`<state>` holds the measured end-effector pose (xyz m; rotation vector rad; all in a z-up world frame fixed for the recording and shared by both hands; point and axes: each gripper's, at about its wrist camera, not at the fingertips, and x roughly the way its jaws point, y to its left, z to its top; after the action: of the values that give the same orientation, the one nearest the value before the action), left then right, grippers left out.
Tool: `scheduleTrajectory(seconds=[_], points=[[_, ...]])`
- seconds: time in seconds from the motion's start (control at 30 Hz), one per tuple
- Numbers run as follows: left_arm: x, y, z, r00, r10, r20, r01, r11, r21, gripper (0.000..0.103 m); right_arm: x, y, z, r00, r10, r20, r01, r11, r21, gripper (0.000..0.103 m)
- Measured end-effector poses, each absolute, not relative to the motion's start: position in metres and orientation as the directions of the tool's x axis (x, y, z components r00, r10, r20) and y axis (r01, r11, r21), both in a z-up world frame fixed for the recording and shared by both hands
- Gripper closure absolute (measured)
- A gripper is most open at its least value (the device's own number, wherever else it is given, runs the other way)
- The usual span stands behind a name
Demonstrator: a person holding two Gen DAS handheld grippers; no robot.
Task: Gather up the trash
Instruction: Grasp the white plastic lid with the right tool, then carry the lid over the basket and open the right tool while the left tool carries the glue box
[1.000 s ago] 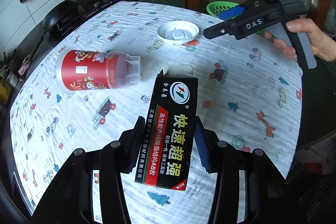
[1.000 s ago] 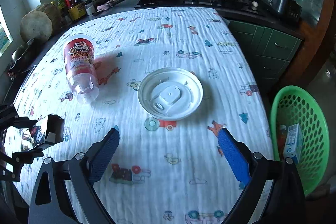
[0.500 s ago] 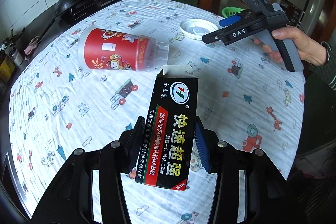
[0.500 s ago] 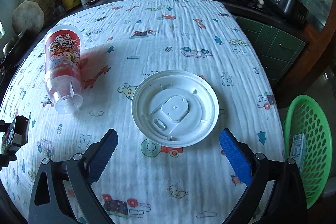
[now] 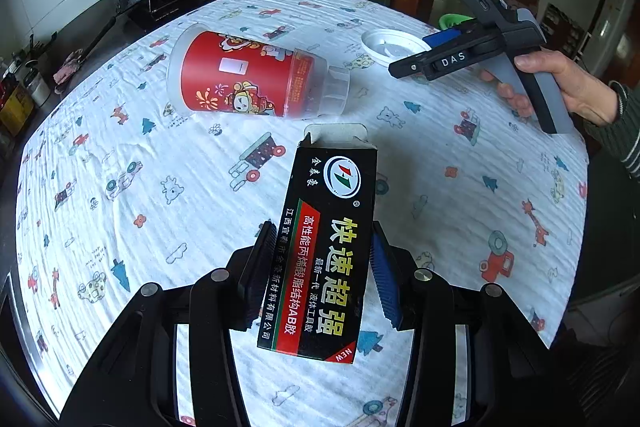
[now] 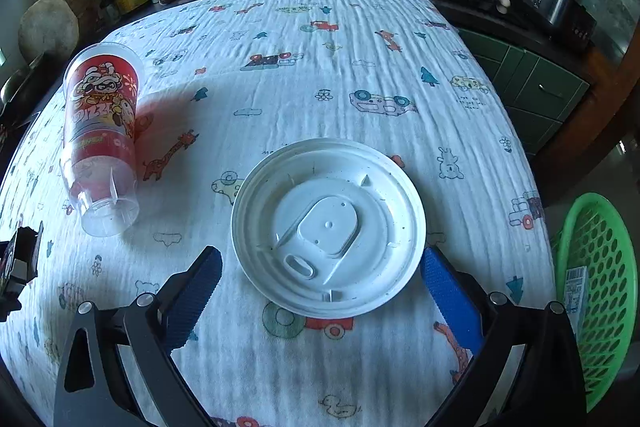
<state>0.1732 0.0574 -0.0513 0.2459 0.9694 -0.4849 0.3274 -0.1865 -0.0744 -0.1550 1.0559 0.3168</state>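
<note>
My left claw [image 5: 320, 279] grips the black glue box [image 5: 324, 251] above the table [image 6: 360, 67], while my right claw [image 6: 320, 291] is opening around the white lid [image 6: 328, 227] near the table's right edge

Right gripper [image 6: 320, 287] lowered toward lid [image 6: 328, 227], jaws opening, now flanking it; cup [image 6: 102, 135] nearer.

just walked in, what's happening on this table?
A person is clearing trash with two handheld grippers. The left gripper is shut on a black glue box, held above the cloth-covered table. The right gripper, jaws opening, straddles the white lid without touching it. The red cup lies on its side; the green basket waits beside the table.
</note>
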Motion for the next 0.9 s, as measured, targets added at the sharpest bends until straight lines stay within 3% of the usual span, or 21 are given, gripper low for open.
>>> scheduleTrajectory(seconds=[0.33, 0.43, 0.9], points=[[0.177, 0.056, -0.052, 0.462, -0.293, -0.837, 0.501, 0.865, -0.026, 0.057, 0.34, -0.192, -0.076, 0.456, 0.209, -0.865, -0.279, 0.956, 0.084, 0.007], [0.177, 0.054, -0.049, 0.463, -0.298, -0.835, 0.504, 0.863, -0.029, 0.057, 0.339, -0.196, -0.077, 0.447, 0.228, -0.865, -0.267, 0.957, 0.114, 0.014], [0.183, 0.01, -0.034, 0.458, -0.352, -0.817, 0.565, 0.824, -0.039, 0.057, 0.293, -0.249, -0.04, 0.519, 0.199, -0.831, -0.227, 0.97, 0.09, 0.014]])
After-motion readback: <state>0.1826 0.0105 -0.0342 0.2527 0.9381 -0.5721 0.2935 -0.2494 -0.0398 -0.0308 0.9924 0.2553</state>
